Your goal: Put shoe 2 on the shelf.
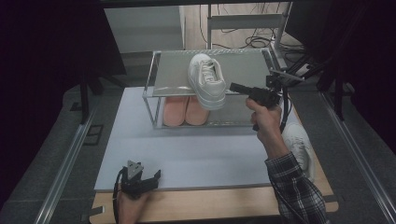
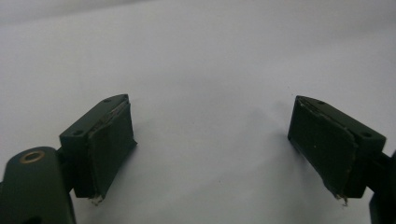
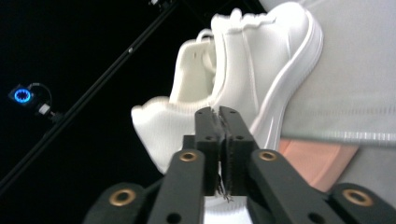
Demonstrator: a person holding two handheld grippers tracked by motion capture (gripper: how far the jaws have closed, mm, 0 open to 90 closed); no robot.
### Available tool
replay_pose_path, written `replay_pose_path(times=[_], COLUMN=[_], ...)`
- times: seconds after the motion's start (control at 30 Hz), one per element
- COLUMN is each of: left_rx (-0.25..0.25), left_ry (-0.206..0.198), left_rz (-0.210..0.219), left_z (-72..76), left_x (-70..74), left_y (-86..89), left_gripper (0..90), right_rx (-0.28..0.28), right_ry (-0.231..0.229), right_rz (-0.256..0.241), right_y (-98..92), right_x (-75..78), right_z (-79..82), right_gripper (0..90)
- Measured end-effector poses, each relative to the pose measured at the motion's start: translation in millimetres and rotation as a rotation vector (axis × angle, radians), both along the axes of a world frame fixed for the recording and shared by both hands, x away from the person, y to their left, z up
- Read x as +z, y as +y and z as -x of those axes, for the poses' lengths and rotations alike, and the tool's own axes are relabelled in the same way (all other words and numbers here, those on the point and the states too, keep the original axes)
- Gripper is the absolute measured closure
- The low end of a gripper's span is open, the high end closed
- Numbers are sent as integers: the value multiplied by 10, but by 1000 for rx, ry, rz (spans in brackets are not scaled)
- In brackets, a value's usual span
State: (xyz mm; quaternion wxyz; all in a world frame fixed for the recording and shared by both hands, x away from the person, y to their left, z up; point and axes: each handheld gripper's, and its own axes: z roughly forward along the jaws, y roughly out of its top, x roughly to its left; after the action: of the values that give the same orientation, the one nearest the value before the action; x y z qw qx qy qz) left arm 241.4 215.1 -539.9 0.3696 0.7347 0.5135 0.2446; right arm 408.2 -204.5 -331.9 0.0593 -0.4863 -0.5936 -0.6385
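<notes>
White tabletop point(image 1: 196, 154) lies bare at front; left gripper point(image 1: 150, 179), jaws apart, near its front edge; right gripper point(image 1: 233, 87), jaws together, beside shelf-edge sneaker point(image 1: 207, 80).

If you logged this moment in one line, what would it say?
right claw: shut, beside white shoe on rack top | left claw: open over mat | pink slippers: lower shelf

white sneaker point(image 3: 243, 70), closed jaws, pink slipper point(image 3: 317, 158)
</notes>
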Motion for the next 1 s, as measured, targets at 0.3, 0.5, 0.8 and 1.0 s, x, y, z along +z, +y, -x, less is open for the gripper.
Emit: replay_pose_path(times=[0.3, 0.5, 0.8, 1.0], left_rx=[0, 1, 0, 0], left_ry=[0, -2, -1, -1], left_rz=[-1, 0, 0, -1], left_z=[0, 0, 0, 0], left_x=[0, -1, 0, 0], left_y=[0, -1, 0, 0], left_gripper=[140, 140, 140, 140], right_rx=[64, 100, 98, 94], right_ry=[-3, 2, 5, 9], right_rz=[68, 89, 113, 107], right_y=[100, 190, 287, 309], right_x=[-218, -344, -379, -372], right_z=[256, 348, 295, 266], right_gripper=[894, 894, 894, 895])
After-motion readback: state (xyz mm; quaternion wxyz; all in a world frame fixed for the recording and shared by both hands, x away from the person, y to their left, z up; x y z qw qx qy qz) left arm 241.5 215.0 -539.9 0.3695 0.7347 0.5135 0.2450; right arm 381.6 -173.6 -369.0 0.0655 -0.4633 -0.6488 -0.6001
